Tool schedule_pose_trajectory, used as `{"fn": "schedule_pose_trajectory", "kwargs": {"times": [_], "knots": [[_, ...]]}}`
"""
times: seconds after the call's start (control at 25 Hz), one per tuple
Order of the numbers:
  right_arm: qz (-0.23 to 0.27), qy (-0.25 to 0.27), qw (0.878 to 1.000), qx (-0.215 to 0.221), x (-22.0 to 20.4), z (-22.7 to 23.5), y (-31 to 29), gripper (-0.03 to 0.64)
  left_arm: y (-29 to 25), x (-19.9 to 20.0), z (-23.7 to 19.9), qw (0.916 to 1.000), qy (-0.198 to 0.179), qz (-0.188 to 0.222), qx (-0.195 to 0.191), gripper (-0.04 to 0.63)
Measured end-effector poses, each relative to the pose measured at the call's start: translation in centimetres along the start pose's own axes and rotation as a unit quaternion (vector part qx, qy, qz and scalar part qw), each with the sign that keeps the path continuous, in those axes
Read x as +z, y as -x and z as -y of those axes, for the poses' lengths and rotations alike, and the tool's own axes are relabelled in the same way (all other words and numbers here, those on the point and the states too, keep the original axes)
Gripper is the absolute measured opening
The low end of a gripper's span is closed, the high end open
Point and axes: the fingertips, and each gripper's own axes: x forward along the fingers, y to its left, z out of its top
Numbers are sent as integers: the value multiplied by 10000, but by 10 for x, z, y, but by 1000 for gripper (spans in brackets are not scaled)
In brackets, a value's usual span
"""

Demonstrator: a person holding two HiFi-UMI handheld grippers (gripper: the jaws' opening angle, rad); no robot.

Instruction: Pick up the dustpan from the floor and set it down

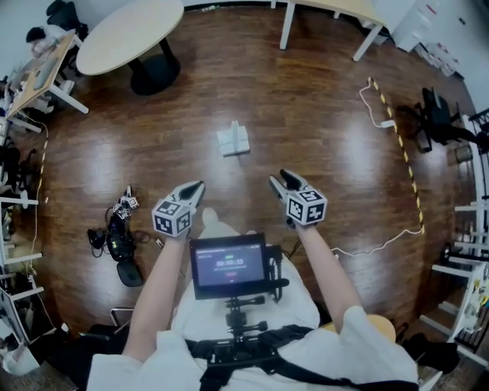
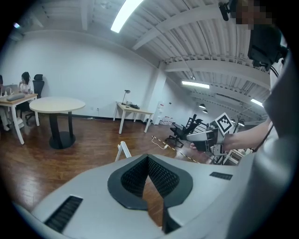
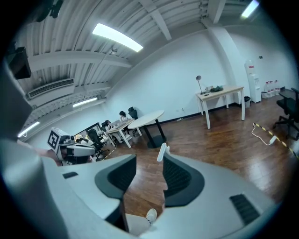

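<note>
The white dustpan [image 1: 233,140] stands on the wood floor ahead of me. It shows in the left gripper view [image 2: 123,150] and the right gripper view [image 3: 162,151], just beyond the jaws. My left gripper [image 1: 199,186] hovers in the air short of the dustpan and to its left. In its own view the left gripper [image 2: 148,158] has its tips together with nothing held. My right gripper [image 1: 280,182] hovers at the same distance on the right. The right gripper [image 3: 148,161] stands a little open, with only floor between the pads.
A round table [image 1: 130,34] on a black base stands far left, and a white-legged desk [image 1: 328,9] at the back. A taped cable [image 1: 405,160] runs along the right. Camera gear [image 1: 114,238] lies on the floor at left. An office chair [image 1: 435,114] is at right.
</note>
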Motion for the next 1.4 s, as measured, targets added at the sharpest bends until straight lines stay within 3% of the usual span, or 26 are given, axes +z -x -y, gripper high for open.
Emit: {"fn": "schedule_pose_trajectory", "kwargs": {"times": [0.52, 0.84, 1.16, 1.4], "knots": [[-167, -137, 9997, 148, -24, -12, 7, 187, 25, -35, 9, 9993, 315, -103, 180, -5], [20, 48, 10000, 0, -13, -25, 8, 184, 27, -17, 2, 9997, 187, -105, 78, -5], [73, 80, 9999, 4, -14, -64, -10, 184, 42, -24, -22, 9994, 290, -146, -70, -5], [0, 91, 10000, 3, -14, -105, -43, 184, 65, -21, -64, 9989, 421, -106, -162, -5]]}}
